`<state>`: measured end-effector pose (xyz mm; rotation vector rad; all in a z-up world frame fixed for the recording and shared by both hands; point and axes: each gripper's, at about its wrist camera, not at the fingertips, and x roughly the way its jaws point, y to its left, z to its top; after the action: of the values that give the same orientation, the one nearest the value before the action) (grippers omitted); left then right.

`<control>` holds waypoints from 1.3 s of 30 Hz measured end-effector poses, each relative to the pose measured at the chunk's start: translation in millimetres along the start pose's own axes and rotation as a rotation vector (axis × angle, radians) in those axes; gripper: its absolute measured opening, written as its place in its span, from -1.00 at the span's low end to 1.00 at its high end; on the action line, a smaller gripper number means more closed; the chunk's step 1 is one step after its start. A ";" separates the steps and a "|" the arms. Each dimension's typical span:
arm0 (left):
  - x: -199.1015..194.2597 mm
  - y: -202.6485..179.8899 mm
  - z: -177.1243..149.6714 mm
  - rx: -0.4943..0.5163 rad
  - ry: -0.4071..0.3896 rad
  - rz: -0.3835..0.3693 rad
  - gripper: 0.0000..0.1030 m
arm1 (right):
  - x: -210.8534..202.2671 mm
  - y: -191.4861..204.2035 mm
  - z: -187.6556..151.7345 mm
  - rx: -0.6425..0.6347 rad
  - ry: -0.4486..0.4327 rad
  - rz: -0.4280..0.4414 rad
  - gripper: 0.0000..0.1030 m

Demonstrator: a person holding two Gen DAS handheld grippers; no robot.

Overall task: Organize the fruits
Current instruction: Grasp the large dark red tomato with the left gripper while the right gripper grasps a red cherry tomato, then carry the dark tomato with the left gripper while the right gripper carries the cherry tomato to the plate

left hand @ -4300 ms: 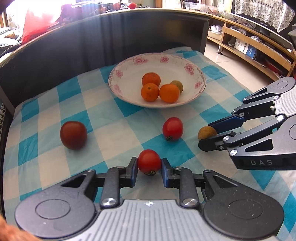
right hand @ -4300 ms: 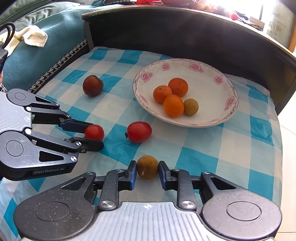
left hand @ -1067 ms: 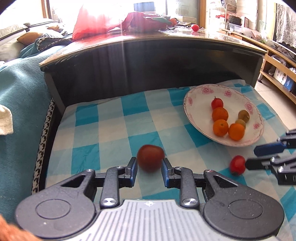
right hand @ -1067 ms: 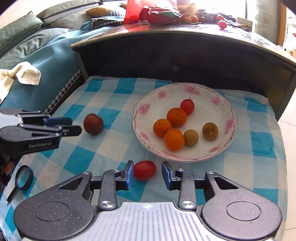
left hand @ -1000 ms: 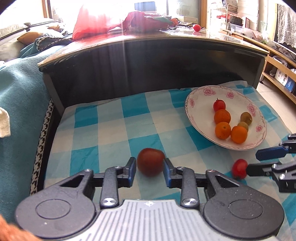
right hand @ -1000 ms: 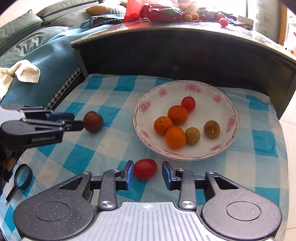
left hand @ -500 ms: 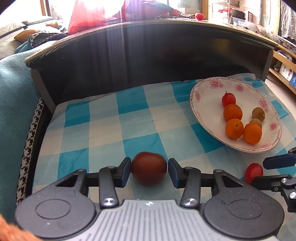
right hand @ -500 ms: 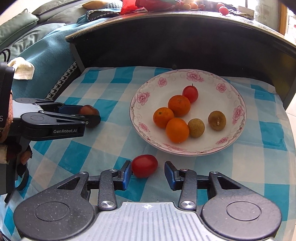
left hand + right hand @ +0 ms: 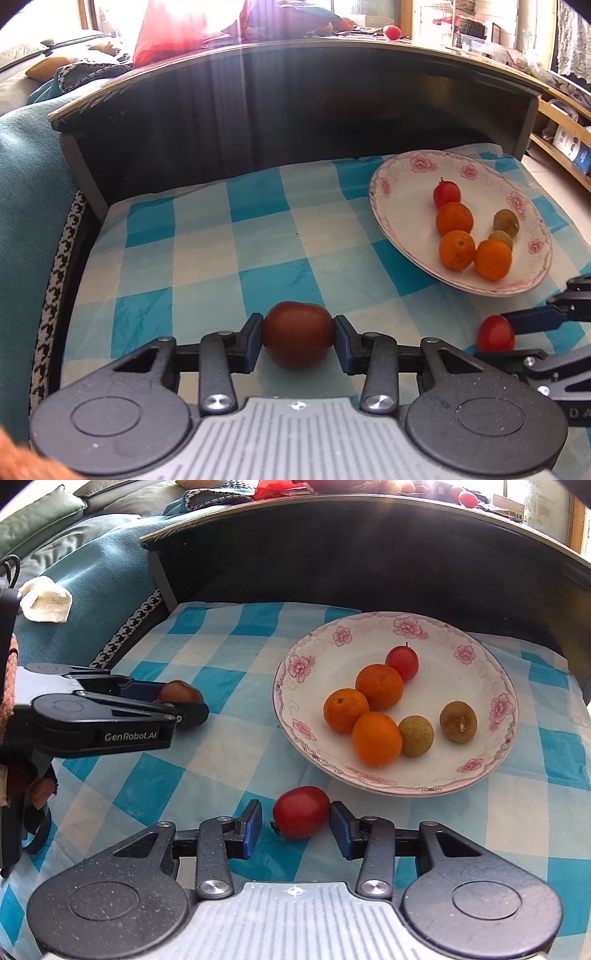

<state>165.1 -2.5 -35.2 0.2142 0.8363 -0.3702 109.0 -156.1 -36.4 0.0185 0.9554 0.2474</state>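
Note:
A dark red tomato (image 9: 297, 334) rests on the checked cloth between the pads of my left gripper (image 9: 298, 341), which touch both its sides; it also shows in the right wrist view (image 9: 179, 692). A bright red cherry tomato (image 9: 301, 811) lies on the cloth between the pads of my right gripper (image 9: 295, 829), with a gap on each side. It also shows in the left wrist view (image 9: 495, 333). The flowered plate (image 9: 491, 760) holds three oranges (image 9: 376, 738), a small red tomato (image 9: 402, 662) and two brownish longans (image 9: 458, 722).
A dark curved wooden board (image 9: 295, 99) walls the back of the blue-checked cloth (image 9: 207, 258). A teal sofa (image 9: 92, 572) with a white towel (image 9: 46, 600) lies left. Shelves (image 9: 561, 129) stand at the far right.
Both grippers have come lower and closer to the cloth. The left pads have closed in onto the dark tomato. The right pads have come round the cherry tomato and stay apart from it.

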 end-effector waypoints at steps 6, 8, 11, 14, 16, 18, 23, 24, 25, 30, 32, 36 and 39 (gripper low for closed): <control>-12.5 -11.9 -9.1 0.033 0.024 -0.049 -0.05 | -0.2 -0.9 -1.4 -0.008 -0.004 -0.010 -0.44; -17.5 -17.2 -13.9 0.051 0.036 -0.066 -0.05 | -1.2 -1.8 -1.6 -0.012 0.001 -0.005 -0.48; -25.3 -24.5 -21.8 0.074 0.052 -0.094 -0.05 | -5.5 -1.8 -3.5 -0.028 0.010 -0.001 -0.49; -33.6 -33.0 -30.5 0.093 0.069 -0.128 -0.05 | -12.9 -2.0 -8.2 -0.036 0.020 0.006 -0.49; -37.3 -38.2 -34.8 0.103 0.074 -0.157 -0.05 | -20.8 -1.4 -14.8 -0.038 0.032 -0.012 -0.49; -40.3 -43.7 -38.3 0.112 0.079 -0.180 -0.05 | -29.6 -0.9 -21.3 -0.031 0.042 -0.027 -0.49; -48.7 -54.0 -47.0 0.154 0.070 -0.204 -0.05 | -50.3 0.6 -41.2 -0.020 0.063 -0.068 -0.49; -49.7 -54.5 -48.4 0.156 0.070 -0.209 -0.05 | -50.9 1.0 -45.8 -0.021 0.076 -0.079 -0.49; -50.3 -55.2 -49.8 0.160 0.070 -0.210 -0.05 | -51.5 1.5 -50.3 -0.021 0.087 -0.088 -0.48; -50.3 -56.2 -52.3 0.180 0.058 -0.208 -0.04 | -49.1 5.0 -58.2 -0.040 0.076 -0.111 -0.42; -49.4 -55.6 -52.6 0.178 0.053 -0.210 -0.04 | -48.5 4.7 -58.9 -0.038 0.069 -0.106 -0.38; -48.3 -55.4 -53.2 0.179 0.047 -0.212 -0.03 | -48.1 3.7 -58.6 -0.037 0.059 -0.097 -0.38; -46.3 -55.7 -53.3 0.179 0.051 -0.218 -0.02 | -49.5 2.8 -59.1 -0.038 0.056 -0.088 -0.38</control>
<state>78.1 -25.0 -37.4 0.3009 0.8802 -0.6480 33.3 -169.6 -30.4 -0.0653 1.0042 0.1852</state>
